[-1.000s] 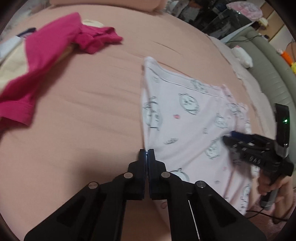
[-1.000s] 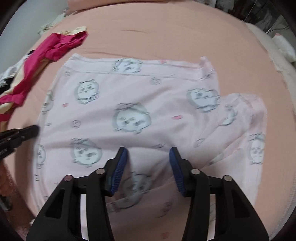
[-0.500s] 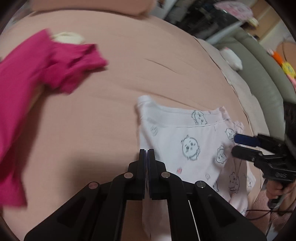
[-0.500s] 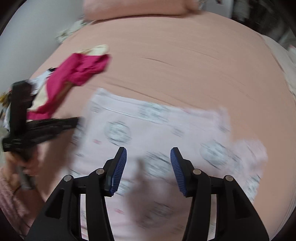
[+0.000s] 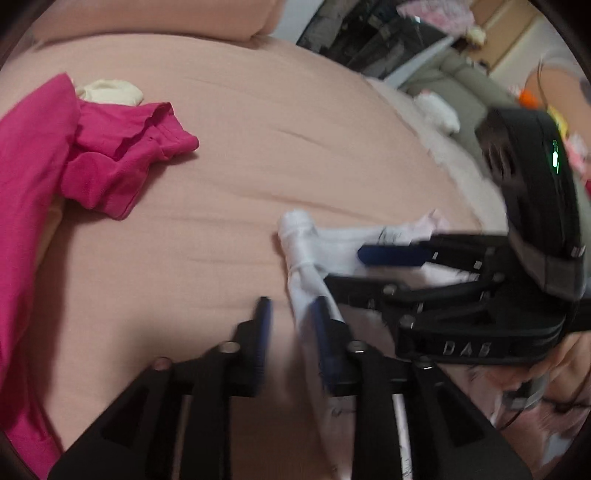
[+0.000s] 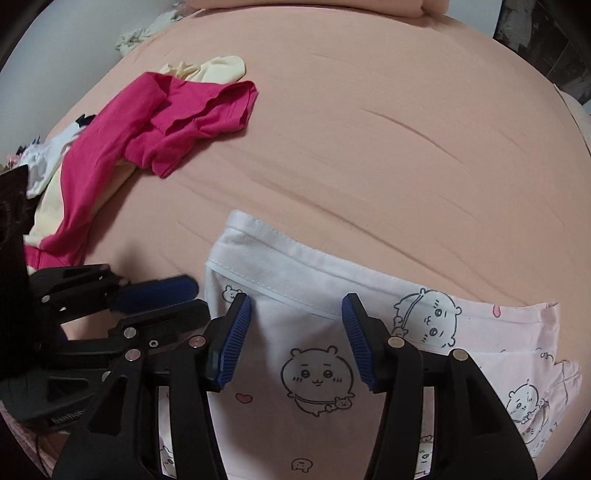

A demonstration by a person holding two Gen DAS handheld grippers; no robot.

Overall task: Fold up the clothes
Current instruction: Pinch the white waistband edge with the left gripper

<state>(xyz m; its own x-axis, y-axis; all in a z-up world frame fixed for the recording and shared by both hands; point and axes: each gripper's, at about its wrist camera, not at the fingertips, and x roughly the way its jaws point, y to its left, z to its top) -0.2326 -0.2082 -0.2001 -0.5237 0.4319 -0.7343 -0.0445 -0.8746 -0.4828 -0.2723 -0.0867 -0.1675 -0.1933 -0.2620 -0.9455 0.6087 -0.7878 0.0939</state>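
A pale pink garment (image 6: 424,321) printed with cartoon animals lies folded on the peach bed sheet (image 6: 369,129), its white inner waistband turned up. My right gripper (image 6: 297,332) hovers open over its left end, the pads apart and nothing pinched. In the left wrist view the garment's bunched white corner (image 5: 299,240) runs down along the right pad of my left gripper (image 5: 291,328). Those jaws are opening, and mostly bare sheet shows between them. The right gripper (image 5: 347,267) sits just right of the left one, and the left gripper (image 6: 184,299) shows beside the garment's left edge.
A crumpled magenta garment (image 6: 166,122) lies at the left over a cream one (image 6: 221,68), with white cloth (image 6: 44,162) at the bed's edge. A peach pillow (image 5: 147,22) lies at the head. A grey sofa (image 5: 454,81) stands beyond the bed's right side.
The left gripper carried the garment's edge across, then its shut jaws parted and let the cloth go. The right gripper swung left, close beside the left one. The garment now looks narrower.
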